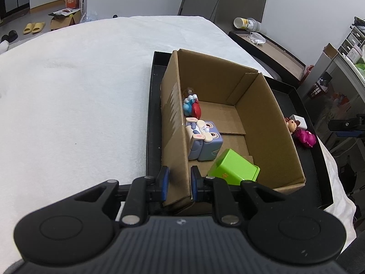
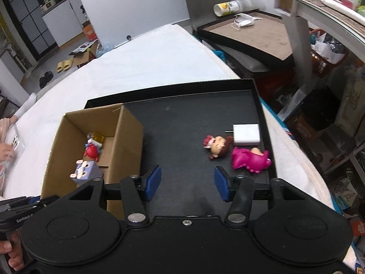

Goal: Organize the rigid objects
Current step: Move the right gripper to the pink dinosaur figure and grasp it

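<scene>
Clamping the near left wall of the open brown cardboard box point(image 1: 228, 105) between blue pads: left gripper point(image 1: 179, 183), one finger outside the wall, the other inside, closed onto the cardboard. Sitting on the low-rimmed black rectangular tray point(image 1: 319, 159), toward its left side, with flaps open upward.

Leaning tilted on the box floor just beyond the inner fingertip: bright green plastic block point(image 1: 233, 169). Resting against the left wall past it: pale blue cube-shaped rabbit figurine point(image 1: 203, 140). Lying deeper along the same wall: small red and blue toy figure point(image 1: 191, 108), touching the wall, with a small yellowish clear item behind it, too small to identify.

Hovering over the bare black tray floor to the right of the box: right gripper point(image 2: 187, 183), jaws spread wide, gripping nothing. Lying on the tray beyond its right fingertip: magenta plastic dinosaur-like figurine point(image 2: 249, 158). Lying just left of that: small brown-haired doll figurine point(image 2: 216, 146), head nearly touching a white rectangular charger plug point(image 2: 246, 134), prongs pointing left.

Spreading under the tray: white cloth-covered table point(image 1: 79, 91). Standing off to the right, well apart: second dark tray point(image 2: 251, 36) carrying a white face mask point(image 2: 243, 20) and a tipped-over paper cup point(image 2: 224, 8).
</scene>
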{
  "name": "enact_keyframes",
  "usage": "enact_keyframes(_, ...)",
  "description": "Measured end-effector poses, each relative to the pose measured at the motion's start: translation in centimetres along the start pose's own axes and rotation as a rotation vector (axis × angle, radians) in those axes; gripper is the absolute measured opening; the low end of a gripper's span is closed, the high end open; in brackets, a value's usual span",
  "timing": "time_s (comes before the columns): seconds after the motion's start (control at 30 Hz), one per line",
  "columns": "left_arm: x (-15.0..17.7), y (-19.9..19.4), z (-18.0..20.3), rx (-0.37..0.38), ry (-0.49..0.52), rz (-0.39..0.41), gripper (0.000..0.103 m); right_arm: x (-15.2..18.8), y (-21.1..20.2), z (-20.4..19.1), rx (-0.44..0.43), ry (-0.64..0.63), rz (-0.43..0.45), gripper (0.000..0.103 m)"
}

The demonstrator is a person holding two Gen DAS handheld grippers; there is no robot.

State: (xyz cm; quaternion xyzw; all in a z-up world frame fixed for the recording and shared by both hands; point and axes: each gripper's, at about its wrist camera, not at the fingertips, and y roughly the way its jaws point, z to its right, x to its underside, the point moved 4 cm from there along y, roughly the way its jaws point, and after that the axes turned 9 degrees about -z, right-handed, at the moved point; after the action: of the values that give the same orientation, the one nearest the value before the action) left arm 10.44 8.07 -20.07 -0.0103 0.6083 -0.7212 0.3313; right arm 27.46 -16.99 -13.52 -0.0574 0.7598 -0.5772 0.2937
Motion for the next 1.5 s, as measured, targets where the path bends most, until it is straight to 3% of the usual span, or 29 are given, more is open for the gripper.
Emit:
enact_keyframes(0.43,0.0,0.1,0.3,-0.019,0.006,0.0,0.017,-0.6,0.8,5.7,0.025,0.142,0.049,0.055)
enact_keyframes(0.77,0.0,0.2,0.4,-0.025,0.01,-0.004,0.017,-0.9,4.3,7.4,0.074,0.184,0.036,0.056)
enact_keyframes(0.9,0.0,0.3,0.4,-0.026,0.008,-0.006,0.017,-1.2,5.4,7.2,0.086,0.13,0.057,0.064)
enact_keyframes(1.3,-0.1,0.8,0.6,-0.049,0.011,-0.019,0.017,-2.5,8.2,6.7,0.019,-0.002,0.052,0.065)
enact_keyframes(1.5,-0.1,0.9,0.8,-0.061,0.014,-0.022,0.017,-2.6,9.8,6.3,0.057,-0.053,0.026,0.066)
